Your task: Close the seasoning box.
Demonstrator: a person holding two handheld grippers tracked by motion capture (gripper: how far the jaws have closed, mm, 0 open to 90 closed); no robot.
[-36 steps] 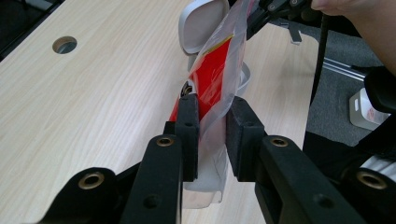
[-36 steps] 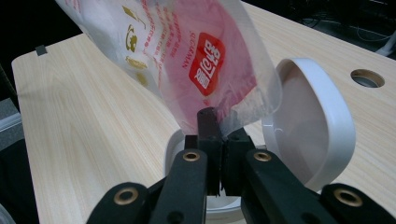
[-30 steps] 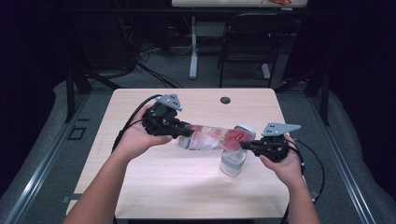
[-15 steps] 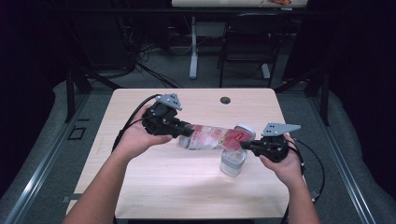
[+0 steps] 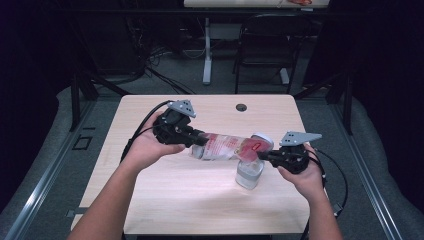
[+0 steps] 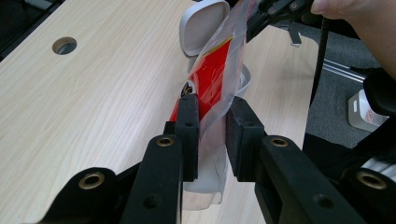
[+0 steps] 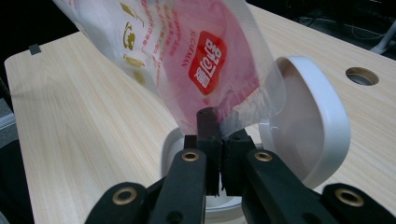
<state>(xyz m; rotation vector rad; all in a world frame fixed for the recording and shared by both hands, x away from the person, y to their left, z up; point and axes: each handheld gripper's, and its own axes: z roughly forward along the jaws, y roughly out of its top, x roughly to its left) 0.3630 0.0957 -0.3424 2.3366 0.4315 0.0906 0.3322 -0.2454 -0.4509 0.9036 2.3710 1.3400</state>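
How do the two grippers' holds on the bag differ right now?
The left gripper clamps the bag's bulkier end with its jaws partly apart; the right gripper pinches a thin corner with its jaws almost together. In the high view the left gripper sits higher, and the right gripper is lower, over the open white container. Both are shut on the bag, which spans between them.

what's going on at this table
A person holds a clear plastic bag with red print stretched between two hand-held grippers above a light wooden table. The left gripper clamps one end of the bag and the right gripper pinches the other, which hangs over a small white container with its hinged lid flipped open. It looks as if the bag's contents are meant for the container, though no contents can be seen pouring.
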